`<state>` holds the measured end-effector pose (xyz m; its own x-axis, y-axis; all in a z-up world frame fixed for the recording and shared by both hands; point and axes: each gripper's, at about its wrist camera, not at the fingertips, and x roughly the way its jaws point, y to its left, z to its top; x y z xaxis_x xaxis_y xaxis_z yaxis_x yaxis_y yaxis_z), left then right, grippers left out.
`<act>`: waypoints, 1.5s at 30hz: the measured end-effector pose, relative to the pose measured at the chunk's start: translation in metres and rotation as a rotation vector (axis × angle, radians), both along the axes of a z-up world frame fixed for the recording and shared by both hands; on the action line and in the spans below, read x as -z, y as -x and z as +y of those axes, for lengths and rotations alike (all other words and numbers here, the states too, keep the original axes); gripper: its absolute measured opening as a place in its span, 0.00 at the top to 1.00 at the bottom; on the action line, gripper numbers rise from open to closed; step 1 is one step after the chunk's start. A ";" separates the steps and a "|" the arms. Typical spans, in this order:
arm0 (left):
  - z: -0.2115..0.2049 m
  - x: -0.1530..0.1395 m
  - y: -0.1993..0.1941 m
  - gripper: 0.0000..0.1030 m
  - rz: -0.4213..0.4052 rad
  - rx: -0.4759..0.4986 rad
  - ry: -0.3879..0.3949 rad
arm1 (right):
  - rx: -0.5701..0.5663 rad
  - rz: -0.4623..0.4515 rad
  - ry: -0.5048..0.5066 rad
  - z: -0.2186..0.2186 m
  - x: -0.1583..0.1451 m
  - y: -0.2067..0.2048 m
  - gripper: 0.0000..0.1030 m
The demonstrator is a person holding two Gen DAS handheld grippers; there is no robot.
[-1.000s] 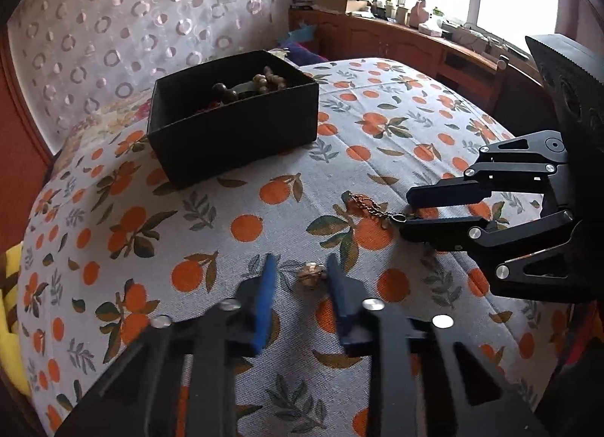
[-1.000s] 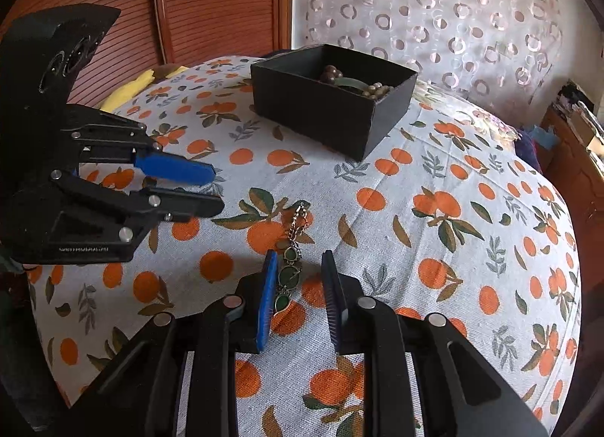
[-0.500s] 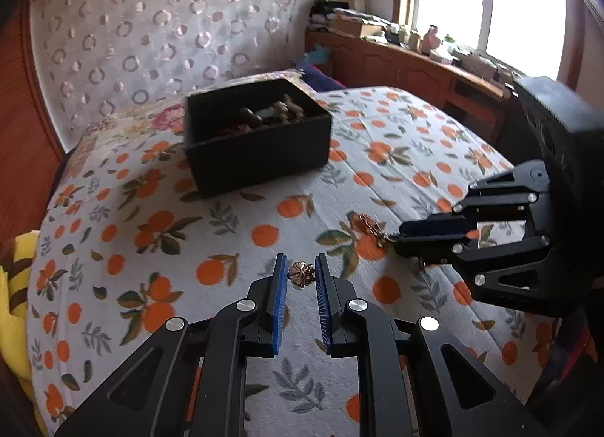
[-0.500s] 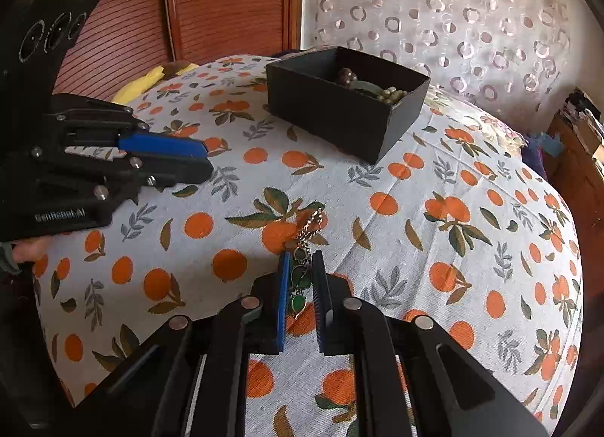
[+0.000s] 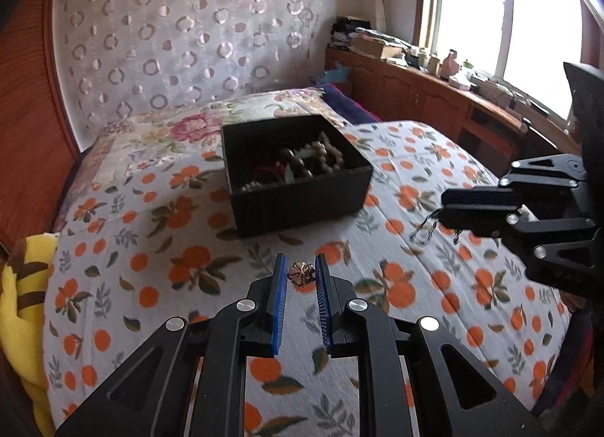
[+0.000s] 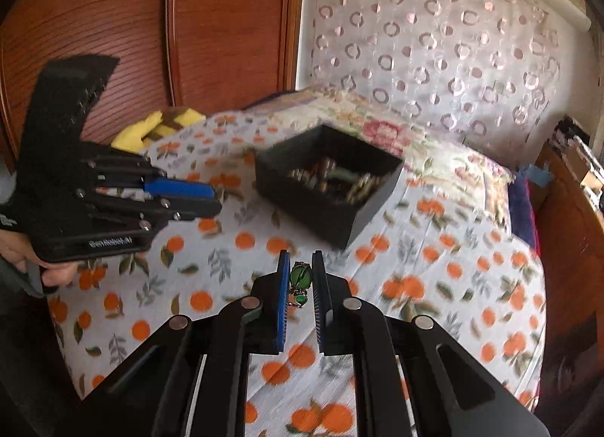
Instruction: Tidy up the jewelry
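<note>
Daylight floods from the overexposed window [image 5: 502,17]; fisheye edges curve darkly, and the right wrist view is motion-blurred.

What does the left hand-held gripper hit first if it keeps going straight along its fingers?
Probably the black box: it sits dead ahead of the left hand-held gripper, which is shut on a small flower-shaped piece. Given the downward tilt, the orange-print cloth before the box could come first; depth is unclear.

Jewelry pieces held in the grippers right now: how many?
2. A gold flower piece sits in the left gripper; a green-stone chain piece in the right gripper. More lies piled in the black box, uncountable.
</note>
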<state>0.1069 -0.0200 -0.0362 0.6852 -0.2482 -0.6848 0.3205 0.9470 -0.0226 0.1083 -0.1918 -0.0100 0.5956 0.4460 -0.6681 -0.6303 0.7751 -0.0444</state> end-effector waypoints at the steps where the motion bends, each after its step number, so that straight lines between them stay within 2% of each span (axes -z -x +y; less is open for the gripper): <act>1: 0.001 -0.002 -0.002 0.86 -0.003 -0.003 0.001 | 0.003 -0.008 -0.003 0.000 -0.004 -0.002 0.87; 9: 0.007 -0.018 -0.018 0.86 -0.017 -0.019 0.025 | 0.015 -0.060 -0.041 0.008 -0.036 -0.037 0.87; 16: 0.008 -0.024 -0.025 0.86 -0.028 -0.021 0.014 | 0.051 -0.022 -0.100 0.013 -0.042 -0.076 0.87; 21: 0.008 -0.028 -0.033 0.86 -0.035 -0.027 0.002 | 0.065 0.006 -0.107 0.019 -0.038 -0.096 0.87; 28: 0.007 -0.032 -0.055 0.86 -0.038 -0.048 -0.009 | 0.086 0.020 -0.104 0.026 -0.034 -0.108 0.86; 45: -0.008 -0.025 -0.108 0.86 -0.022 -0.085 -0.041 | 0.133 0.026 -0.124 0.001 -0.027 -0.104 0.86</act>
<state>0.2146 -0.0284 -0.0115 0.7173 -0.1604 -0.6780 0.2387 0.9708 0.0228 0.2118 -0.1911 0.0169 0.6376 0.4446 -0.6291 -0.5219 0.8500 0.0717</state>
